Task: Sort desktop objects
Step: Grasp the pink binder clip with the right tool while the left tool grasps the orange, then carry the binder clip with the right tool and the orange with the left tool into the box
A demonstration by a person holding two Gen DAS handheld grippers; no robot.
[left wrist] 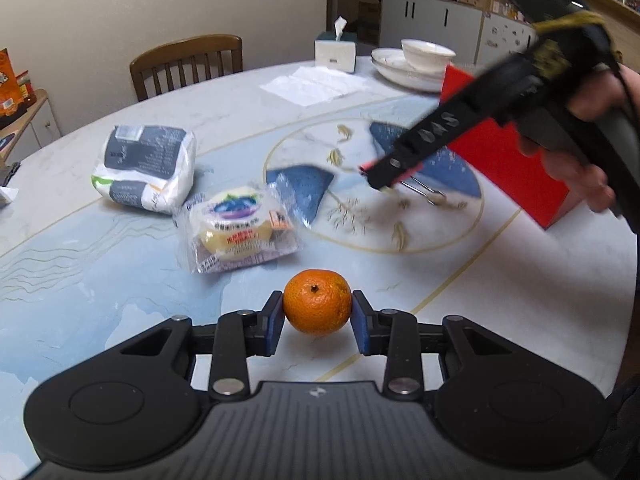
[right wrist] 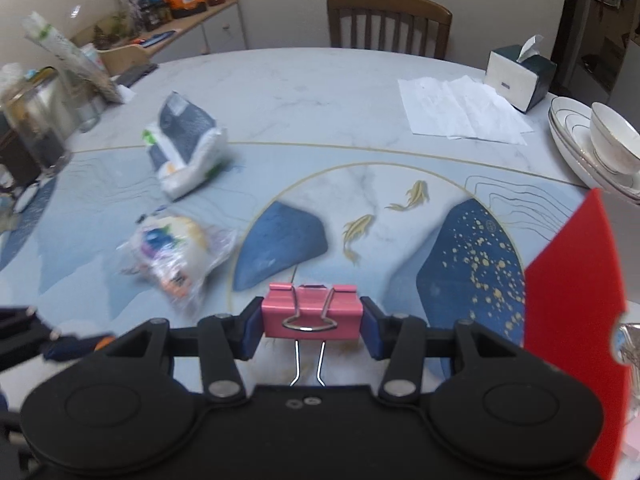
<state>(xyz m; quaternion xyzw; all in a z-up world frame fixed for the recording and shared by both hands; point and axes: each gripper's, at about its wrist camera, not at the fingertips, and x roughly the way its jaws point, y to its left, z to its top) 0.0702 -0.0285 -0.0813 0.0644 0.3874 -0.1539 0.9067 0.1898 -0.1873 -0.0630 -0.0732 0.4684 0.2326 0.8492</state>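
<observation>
My left gripper (left wrist: 318, 314) jaws clench the orange (left wrist: 318, 306); right gripper (right wrist: 312, 318) jaws grip the pink binder clip (right wrist: 312, 316) beside the red box (right wrist: 576, 320). Risk: clip twisting free mid-swing, orange rolling out.

Mandarin orange (left wrist: 318, 307): round, dimpled peel, dark stem scar facing up-forward; clamped between blue pads of left hand-held gripper (left wrist: 318, 318), above desk (left wrist: 500, 300).

Pink binder clip (right wrist: 312, 317): wire handles folded, one loop lying across body, other trailing back toward camera; pinched at both ends by right hand-held gripper (right wrist: 312, 322).

Wrapped pastry (left wrist: 238, 226): clear crinkled packet, blueberry label, lying flat on desk, near orange.

Tissue pack (left wrist: 146, 168): white and dark blue, lying tilted, just beside pastry packet.

Red box (left wrist: 508, 168): on desk at right.
</observation>
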